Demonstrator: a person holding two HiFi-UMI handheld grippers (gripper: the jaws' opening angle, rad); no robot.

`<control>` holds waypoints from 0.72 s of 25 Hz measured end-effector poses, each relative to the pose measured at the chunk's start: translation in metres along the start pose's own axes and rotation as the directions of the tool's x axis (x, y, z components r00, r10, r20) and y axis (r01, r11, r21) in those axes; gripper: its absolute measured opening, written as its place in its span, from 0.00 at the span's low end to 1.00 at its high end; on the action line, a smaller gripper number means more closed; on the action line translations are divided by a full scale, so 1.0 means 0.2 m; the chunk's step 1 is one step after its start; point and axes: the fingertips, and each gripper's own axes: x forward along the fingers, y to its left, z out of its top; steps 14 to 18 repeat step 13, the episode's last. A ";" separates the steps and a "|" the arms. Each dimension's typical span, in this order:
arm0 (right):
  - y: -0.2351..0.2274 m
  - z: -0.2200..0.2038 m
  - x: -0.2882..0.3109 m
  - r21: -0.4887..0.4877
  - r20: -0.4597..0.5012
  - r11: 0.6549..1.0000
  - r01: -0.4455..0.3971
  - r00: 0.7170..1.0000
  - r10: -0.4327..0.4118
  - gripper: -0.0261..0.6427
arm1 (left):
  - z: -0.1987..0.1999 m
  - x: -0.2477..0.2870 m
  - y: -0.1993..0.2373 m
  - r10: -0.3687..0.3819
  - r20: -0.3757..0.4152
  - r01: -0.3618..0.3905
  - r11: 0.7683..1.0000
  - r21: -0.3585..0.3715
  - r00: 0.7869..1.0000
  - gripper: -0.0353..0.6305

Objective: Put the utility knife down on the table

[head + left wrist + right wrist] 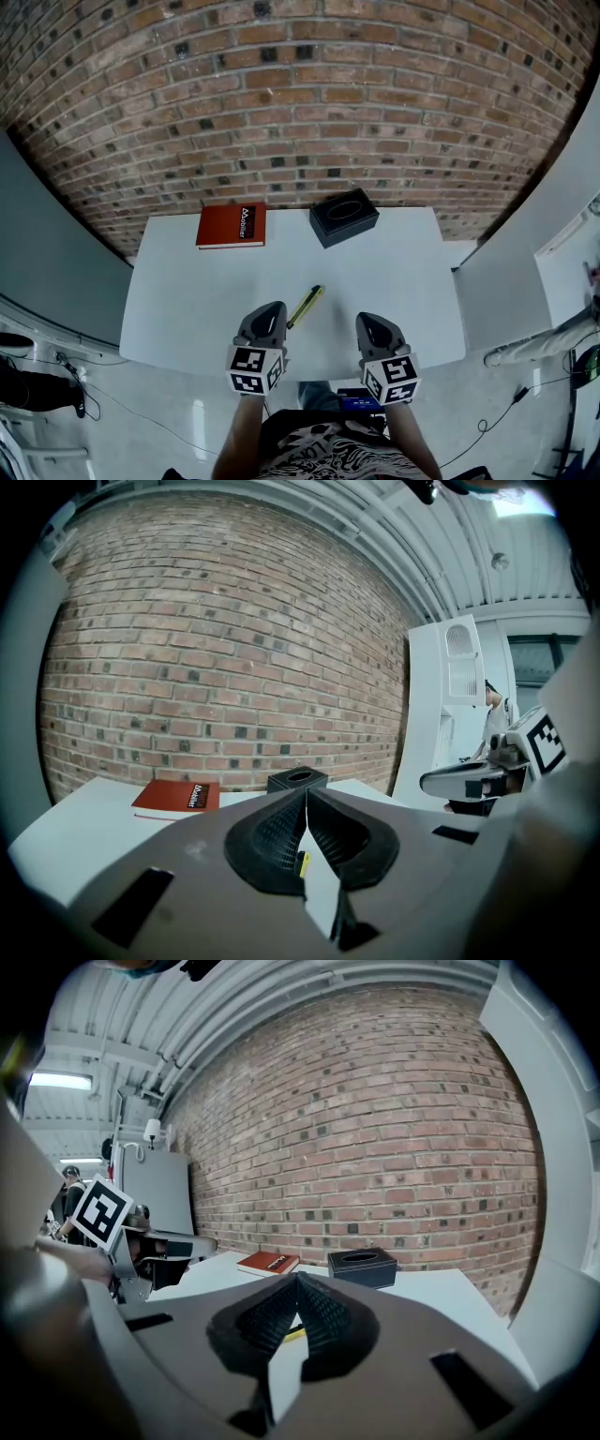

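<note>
I see the yellow knife (pixel 306 306) lying flat on the white table (pixel 394 272), in the middle of the head view. It is just beside the tip of my left gripper (pixel 272 309) and a little apart from my right gripper (pixel 367 319). Both grippers sit low in the frame at the near edge of the table, and each has its two jaws pressed together at the tips with nothing held between them. At the top of the table, by the brick wall (pixel 300 94), a red book (pixel 231 226) lies on the left and a black box (pixel 343 217) sits to its right.
</note>
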 end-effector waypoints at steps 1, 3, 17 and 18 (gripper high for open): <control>0.00 0.00 0.00 0.000 -0.001 1.000 0.000 1.000 0.000 0.04 | -0.01 0.00 0.00 0.001 -0.001 -0.001 1.000 -0.003 1.000 0.08; 0.01 -0.01 0.00 0.000 -0.001 1.000 0.001 1.000 -0.001 0.04 | -0.02 0.00 0.01 0.002 -0.003 -0.002 1.000 -0.006 1.000 0.08; 0.03 0.00 0.02 -0.009 0.006 1.000 -0.011 1.000 0.011 0.04 | -0.02 0.00 0.04 0.004 -0.002 -0.004 1.000 -0.019 1.000 0.08; 0.03 0.00 0.02 -0.009 0.006 1.000 -0.011 1.000 0.011 0.04 | -0.02 0.00 0.04 0.004 -0.002 -0.004 1.000 -0.019 1.000 0.08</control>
